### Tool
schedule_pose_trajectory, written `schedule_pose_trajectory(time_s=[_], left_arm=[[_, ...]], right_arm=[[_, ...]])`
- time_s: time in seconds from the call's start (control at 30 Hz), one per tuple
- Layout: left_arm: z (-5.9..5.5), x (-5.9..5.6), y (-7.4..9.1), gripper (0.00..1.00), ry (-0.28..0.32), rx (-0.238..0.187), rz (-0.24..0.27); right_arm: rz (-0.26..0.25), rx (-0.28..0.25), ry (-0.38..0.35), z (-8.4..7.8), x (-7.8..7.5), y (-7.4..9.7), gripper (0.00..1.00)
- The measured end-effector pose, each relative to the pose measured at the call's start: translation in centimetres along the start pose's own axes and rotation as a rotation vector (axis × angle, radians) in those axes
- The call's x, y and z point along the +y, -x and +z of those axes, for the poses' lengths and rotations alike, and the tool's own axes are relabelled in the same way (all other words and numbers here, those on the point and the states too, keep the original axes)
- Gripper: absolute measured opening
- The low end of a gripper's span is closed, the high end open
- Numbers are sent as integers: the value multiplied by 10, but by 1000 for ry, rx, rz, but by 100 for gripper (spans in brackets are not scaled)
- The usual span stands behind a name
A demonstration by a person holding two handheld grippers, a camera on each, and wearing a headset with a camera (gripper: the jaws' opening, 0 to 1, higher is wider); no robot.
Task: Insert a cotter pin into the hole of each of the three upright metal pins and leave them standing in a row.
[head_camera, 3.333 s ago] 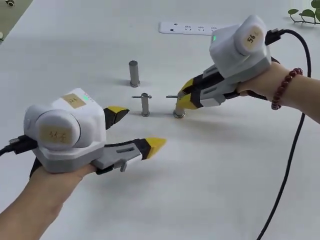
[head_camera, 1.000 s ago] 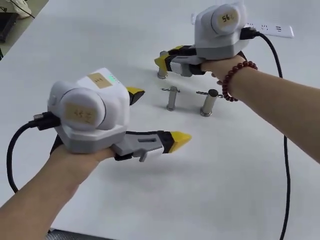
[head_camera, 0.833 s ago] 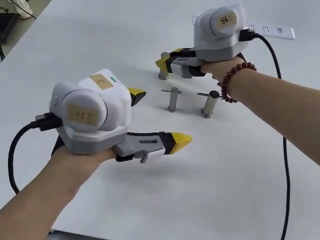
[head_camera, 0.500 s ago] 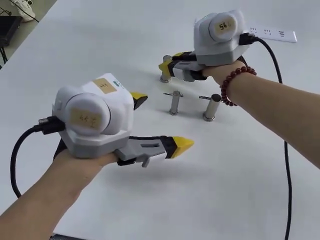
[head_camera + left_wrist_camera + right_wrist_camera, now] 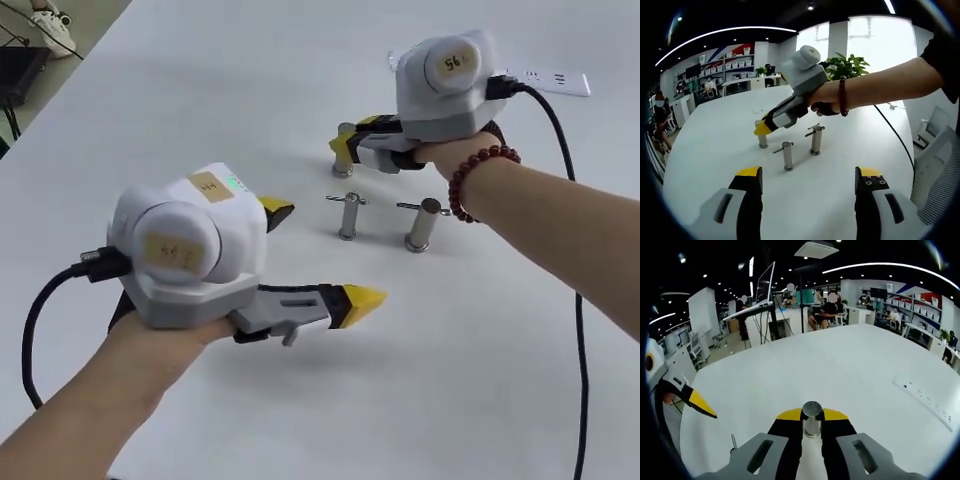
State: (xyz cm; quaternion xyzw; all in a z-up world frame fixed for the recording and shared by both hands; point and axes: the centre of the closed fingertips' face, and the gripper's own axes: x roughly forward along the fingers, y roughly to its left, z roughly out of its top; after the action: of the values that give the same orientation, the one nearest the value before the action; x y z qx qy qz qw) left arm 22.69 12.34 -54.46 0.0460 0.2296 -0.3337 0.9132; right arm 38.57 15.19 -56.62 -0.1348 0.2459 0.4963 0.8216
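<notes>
Right tongs (image 5: pixel 346 150) clench the bare pin (image 5: pixel 811 424), a smooth grey metal cylinder upright on the matte white desk (image 5: pixel 200 90), just beyond the middle pin (image 5: pixel 347 220); left tongs (image 5: pixel 322 254) hang released & empty, well short of it. Middle pin and the end pin (image 5: pixel 422 226) to its right each carry a thin wire cotter pin (image 5: pixel 336 198) thru the top. Best bet, prob.: keep the cylinder vertical, set it level w/ the middle pin, let go gently. Narrow base, likely tippy.

"56" sticker (image 5: pixel 456 62) on R gripper (image 5: pixel 343 150)
</notes>
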Motion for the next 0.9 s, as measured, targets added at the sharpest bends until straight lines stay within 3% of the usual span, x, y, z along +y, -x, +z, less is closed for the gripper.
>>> schedule_pose_trajectory(time_s=[0.17,0.3,0.73,0.9], left_arm=[[-1,-2,2,74,-1,2,-3],[-2,-3,6,75,4,4,2],[4,-8,21,74,2,-10,9],[3,-9,26,74,13,-8,21]], right_arm=[[3,16,7,-5,-7,14,8],[-7,19,-38,-14,-12,28,8],[-110,46,-78,-47,-40,83,8],[-153,53,-103,-62,-42,108,8]])
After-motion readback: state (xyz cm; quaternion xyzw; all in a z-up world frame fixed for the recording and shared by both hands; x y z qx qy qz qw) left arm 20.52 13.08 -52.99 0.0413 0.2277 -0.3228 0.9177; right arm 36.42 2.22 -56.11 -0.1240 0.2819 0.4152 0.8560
